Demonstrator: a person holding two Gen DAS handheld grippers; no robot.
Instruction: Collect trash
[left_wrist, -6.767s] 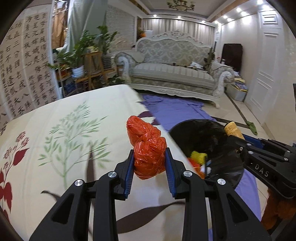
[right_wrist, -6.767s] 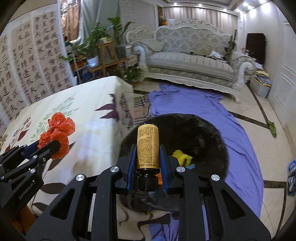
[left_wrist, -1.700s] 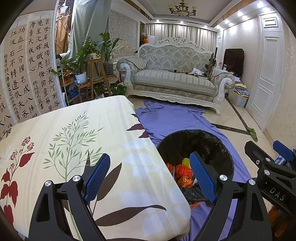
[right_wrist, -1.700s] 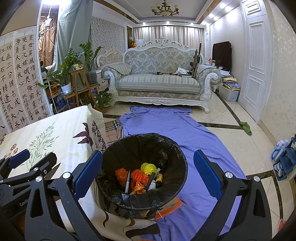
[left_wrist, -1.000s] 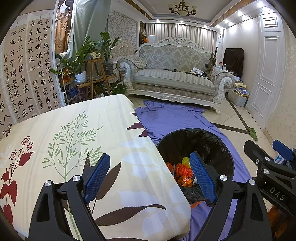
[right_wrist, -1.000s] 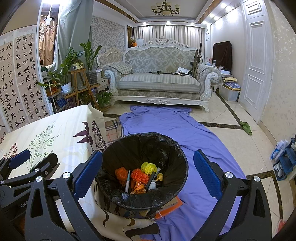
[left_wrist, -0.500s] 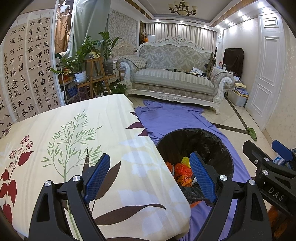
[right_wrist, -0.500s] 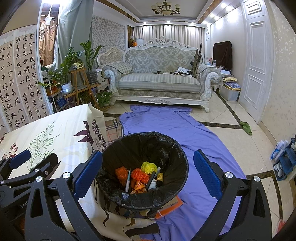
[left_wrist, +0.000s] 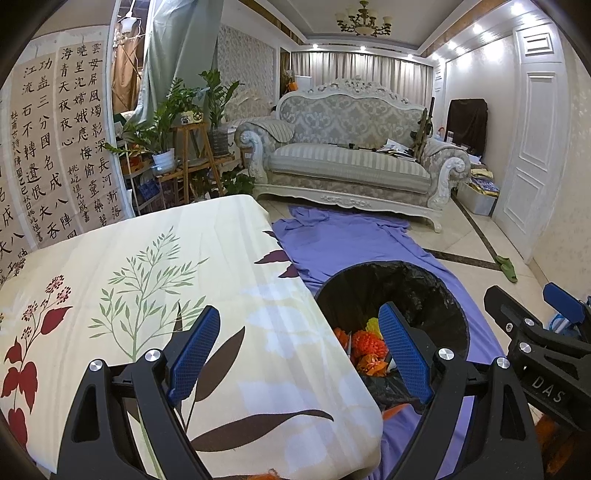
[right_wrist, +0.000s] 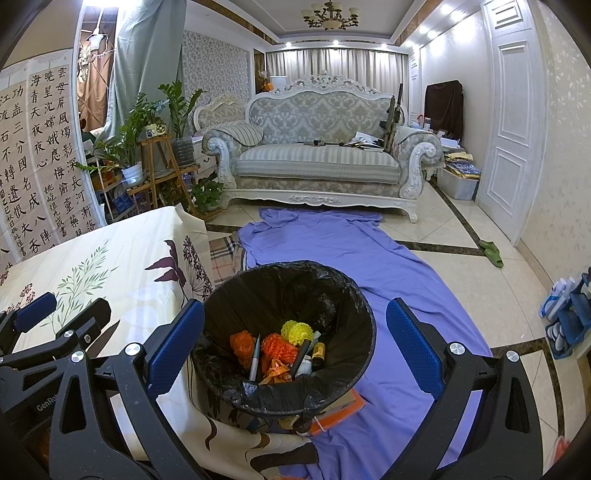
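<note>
Two grippers hang with their jaws spread wide and nothing between the blue pads. The left gripper (left_wrist: 299, 354) is above the near right corner of the tabletop (left_wrist: 147, 258), which is draped in a cream cloth printed with green sprigs and dark red and brown leaves; its right finger reaches out over the bin. The right gripper (right_wrist: 295, 339) is above the trash bin (right_wrist: 365, 332), its two fingers framing the bin's rim on either side without touching it.

The trash bin, lined with a black bag, stands on the floor just beside the right edge of the tabletop, on a purple sheet (right_wrist: 369, 251) spread over the tiles. Inside lie the collected pieces: an orange crumpled bag (right_wrist: 242, 343), an orange ruffled ball (right_wrist: 279, 347), a yellow ruffled ball (right_wrist: 297, 330), a small brown bottle (right_wrist: 318, 351) and a grey pen (right_wrist: 255, 356) leaning upright. An orange flat item pokes out from under the bin at its near side.

Far across the room stands a pale ornate sofa (right_wrist: 317, 162), with potted plants (right_wrist: 136, 147) on wooden stands to the left.
</note>
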